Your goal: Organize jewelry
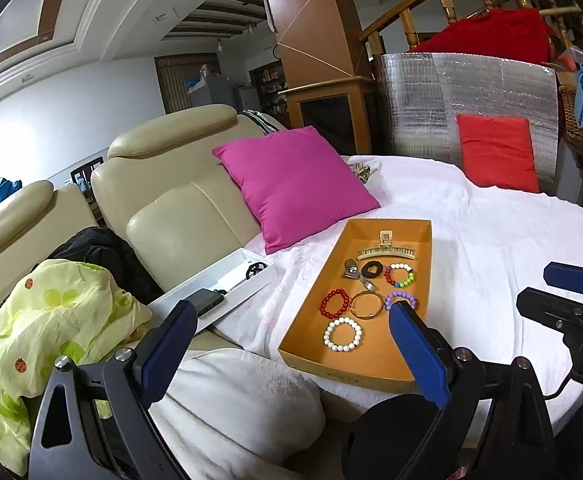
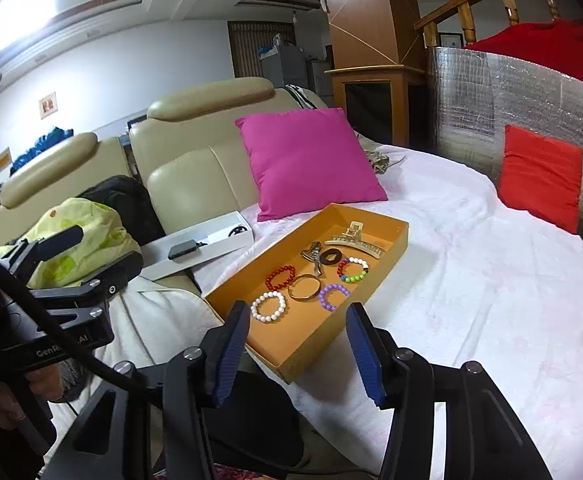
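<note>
Both grippers idle, nothing held. Left gripper fingers spread wide; right gripper fingers also apart, less so. Both hover at the near end of the orange tray, center-bottom of each frame.

Risks as I judge them:
- Tray sits on a soft white blanket, near corner close to the bed edge. Press down on the near wall and it could tip or slide toward you.
- Items are packed tight. Gold bangle lies between the red bracelet and purple bracelet, just beside both; a wide grab could catch two.
- Bead bracelets prob elastic, may roll off the fingers.
- Metal clip thing touches or overlaps the dark ring, can't tell which. Lifting one may drag the other.
- Grippers are near each other, watch for a clash over the tray.

Looks: tray is a shallow cardboard lid, flat, open. Holds the white bracelet nearest you, multicolor bracelet right of the ring, beige claw clip at the far end. A white box left of the tray may be the target, not sure.
</note>
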`<state>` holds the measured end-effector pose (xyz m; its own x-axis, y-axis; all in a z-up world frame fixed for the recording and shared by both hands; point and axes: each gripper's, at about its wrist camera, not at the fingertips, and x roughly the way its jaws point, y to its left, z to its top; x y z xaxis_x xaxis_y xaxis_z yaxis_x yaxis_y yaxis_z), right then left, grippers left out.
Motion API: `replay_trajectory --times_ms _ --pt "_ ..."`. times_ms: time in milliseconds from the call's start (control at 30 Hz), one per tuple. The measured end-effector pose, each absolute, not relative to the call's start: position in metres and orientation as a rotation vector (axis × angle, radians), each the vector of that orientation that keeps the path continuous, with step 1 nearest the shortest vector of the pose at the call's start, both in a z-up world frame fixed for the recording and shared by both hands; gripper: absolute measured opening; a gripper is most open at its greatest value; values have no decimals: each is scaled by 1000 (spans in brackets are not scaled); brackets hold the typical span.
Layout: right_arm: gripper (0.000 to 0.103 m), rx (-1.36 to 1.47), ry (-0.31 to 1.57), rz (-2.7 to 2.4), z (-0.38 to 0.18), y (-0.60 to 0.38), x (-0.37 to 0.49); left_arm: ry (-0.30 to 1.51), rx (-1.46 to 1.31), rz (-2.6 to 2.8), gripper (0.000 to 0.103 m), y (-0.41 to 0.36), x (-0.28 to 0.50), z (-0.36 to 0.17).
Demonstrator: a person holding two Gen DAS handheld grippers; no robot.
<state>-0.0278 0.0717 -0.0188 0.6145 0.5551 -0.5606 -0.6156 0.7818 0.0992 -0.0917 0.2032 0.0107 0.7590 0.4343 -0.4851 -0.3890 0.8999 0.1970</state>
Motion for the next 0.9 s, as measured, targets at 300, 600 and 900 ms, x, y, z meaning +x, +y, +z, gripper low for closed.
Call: replay_trajectory --times_ms 300,600,900 --pt "58 -133 592 625 -15 75 -30 546 83 459 97 207 -93 10" --pt "60 -161 571 577 -10 78 -35 544 87 470 97 210 -95 10" --pt "61 -170 567 547 -7 79 -36 538 90 478 97 212 -98 12"
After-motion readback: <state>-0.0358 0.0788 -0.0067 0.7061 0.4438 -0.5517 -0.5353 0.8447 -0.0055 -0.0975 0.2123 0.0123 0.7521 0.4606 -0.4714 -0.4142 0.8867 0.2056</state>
